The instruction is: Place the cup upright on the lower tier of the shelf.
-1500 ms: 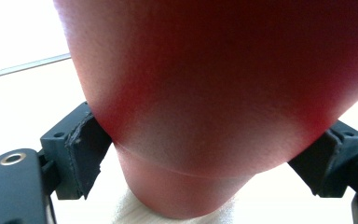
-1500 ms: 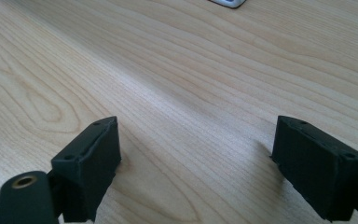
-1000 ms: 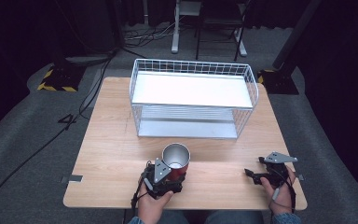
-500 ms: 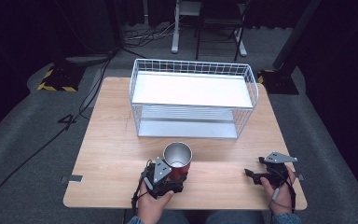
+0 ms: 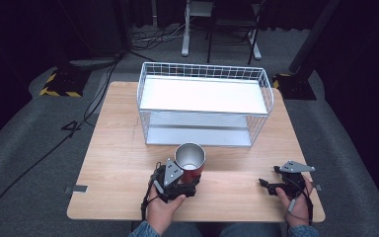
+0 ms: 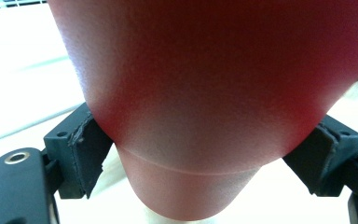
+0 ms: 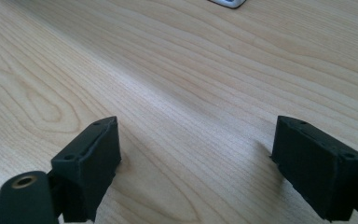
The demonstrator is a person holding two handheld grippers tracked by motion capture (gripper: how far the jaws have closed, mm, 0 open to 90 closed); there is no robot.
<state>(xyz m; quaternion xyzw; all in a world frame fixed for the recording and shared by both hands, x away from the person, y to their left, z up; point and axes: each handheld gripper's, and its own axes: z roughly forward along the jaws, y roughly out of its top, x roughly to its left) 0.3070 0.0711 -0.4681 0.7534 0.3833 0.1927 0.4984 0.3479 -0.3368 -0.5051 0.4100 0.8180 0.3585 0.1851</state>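
Risk of tipping: left gripper [image 5: 182,185] pinches tall red metal tumbler w/ silver rim [image 5: 191,162] low near its base, at 6 o'clock of white wire two-tier basket [image 5: 205,101], so a fast lift could topple it; right gripper [image 5: 269,185] gapes wide, idle on wooden table [image 5: 113,148].

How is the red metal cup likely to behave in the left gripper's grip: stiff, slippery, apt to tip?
The red cup looks like rigid metal with a shiny inside, so it probably won't deform. Its smooth, tapered wall might slip between the left gripper pads, which press low on the body. Held low and open-topped, it could tilt if moved fast.
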